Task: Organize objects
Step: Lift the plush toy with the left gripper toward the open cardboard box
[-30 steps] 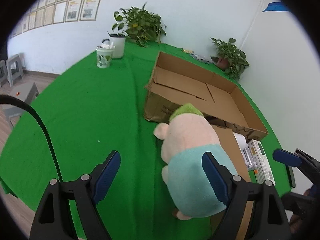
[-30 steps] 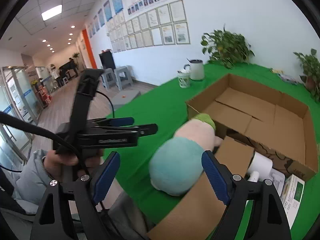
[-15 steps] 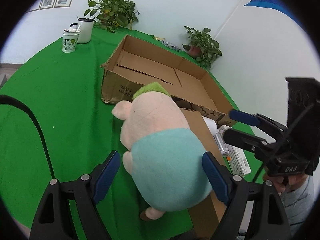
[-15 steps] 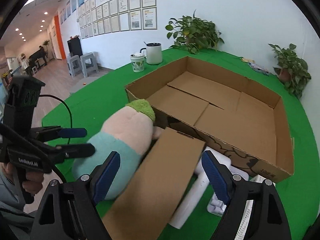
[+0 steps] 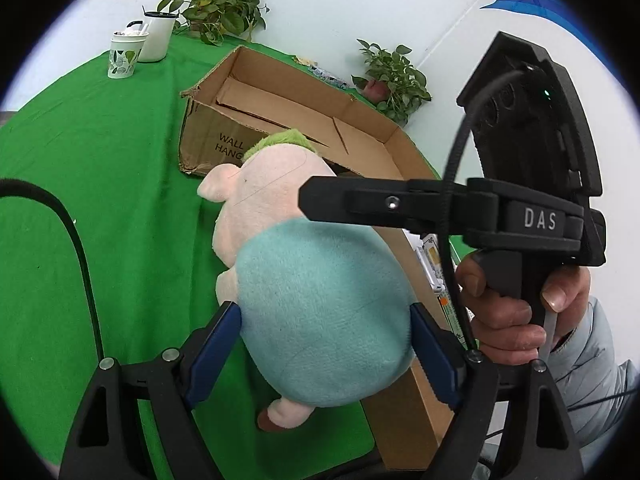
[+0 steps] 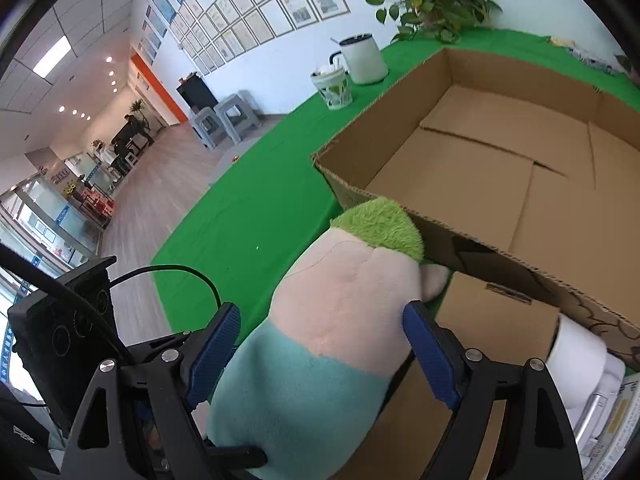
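Note:
A plush pig (image 5: pixel 320 308) with a pink head, green hair and teal body lies on the green tablecloth (image 5: pixel 100 200), its head against the open cardboard box (image 5: pixel 208 80). My left gripper (image 5: pixel 324 348) is open and straddles the teal body, whose sides reach both blue pads. In the right wrist view the plush pig (image 6: pixel 344 320) also lies between the fingers of my open right gripper (image 6: pixel 320 344). A hand holds the right gripper (image 5: pixel 320 200) across the top of the pig. The box (image 6: pixel 400 120) is empty inside.
A loose cardboard flap (image 6: pixel 492 320) lies under the pig's right side, with a white roll (image 6: pixel 576 356) and printed packets (image 5: pixel 434 264) beyond. A paper cup (image 5: pixel 122 58), a white mug (image 5: pixel 158 36) and potted plants (image 5: pixel 396 76) stand at the far table edge.
The right gripper swung in from the side and now straddles the pig's body. The left gripper tilted down and closed in around the teal body. Neither gripper's finger spacing changed.

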Demonstrator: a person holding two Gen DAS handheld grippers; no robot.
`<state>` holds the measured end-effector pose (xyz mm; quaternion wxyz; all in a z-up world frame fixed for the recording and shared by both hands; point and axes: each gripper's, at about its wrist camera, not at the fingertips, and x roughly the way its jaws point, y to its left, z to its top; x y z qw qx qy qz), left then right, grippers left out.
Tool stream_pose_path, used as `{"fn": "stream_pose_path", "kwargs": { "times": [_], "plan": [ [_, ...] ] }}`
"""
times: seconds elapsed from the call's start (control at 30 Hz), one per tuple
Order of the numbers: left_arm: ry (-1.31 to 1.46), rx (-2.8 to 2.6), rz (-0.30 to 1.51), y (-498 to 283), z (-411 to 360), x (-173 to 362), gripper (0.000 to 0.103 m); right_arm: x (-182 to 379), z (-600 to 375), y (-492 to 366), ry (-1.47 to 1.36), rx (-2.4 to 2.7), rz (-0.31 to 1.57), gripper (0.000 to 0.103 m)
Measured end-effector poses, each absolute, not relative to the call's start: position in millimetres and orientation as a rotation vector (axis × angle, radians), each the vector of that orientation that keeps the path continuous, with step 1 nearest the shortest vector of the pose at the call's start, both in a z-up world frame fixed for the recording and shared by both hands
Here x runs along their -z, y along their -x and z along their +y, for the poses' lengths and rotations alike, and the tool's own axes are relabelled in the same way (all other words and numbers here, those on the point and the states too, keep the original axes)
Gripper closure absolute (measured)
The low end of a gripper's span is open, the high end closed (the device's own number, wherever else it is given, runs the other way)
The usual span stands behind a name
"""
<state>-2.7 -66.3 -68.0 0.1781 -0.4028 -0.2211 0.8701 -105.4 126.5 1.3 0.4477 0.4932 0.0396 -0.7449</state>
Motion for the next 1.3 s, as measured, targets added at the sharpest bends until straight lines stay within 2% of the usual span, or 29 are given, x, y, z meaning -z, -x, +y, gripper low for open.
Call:
{"fn": "stream_pose_path", "kwargs": {
  "times": [0.07, 0.27, 0.4, 0.57, 0.77, 0.97, 1.1, 1.3],
  "plan": [
    [1.145, -2.444, -0.630, 3, -69, 70, 0.021, 0, 121, 104, -1.244, 1.849, 0.123, 0.020],
    [1.146, -2.427, -0.571, -1, -69, 70, 0.036, 8, 95, 93, -1.313, 1.935, 0.313, 0.018],
    [1.156, -2.418, -0.568, 0, -69, 67, 0.042, 15, 85, 92, -1.340, 1.994, 0.346, 0.017],
    [1.152, -2.432, -0.533, -2, -65, 63, 0.047, 26, 87, 101, -1.396, 2.008, 0.276, 0.017],
    [1.135, -2.456, -0.537, -8, -65, 59, 0.053, 26, 81, 93, -1.342, 2.047, 0.308, 0.028],
    [1.114, -2.527, -0.436, -18, -50, 47, 0.058, 20, 89, 88, -1.300, 2.065, 0.258, 0.035],
    [1.065, -2.583, -0.346, -27, -36, 30, 0.059, 7, 104, 86, -1.264, 2.072, 0.165, 0.039],
    [0.961, -2.663, -0.247, -33, -16, -10, 0.060, -36, 122, 82, -1.114, 2.137, 0.098, 0.040]
  ]
}}
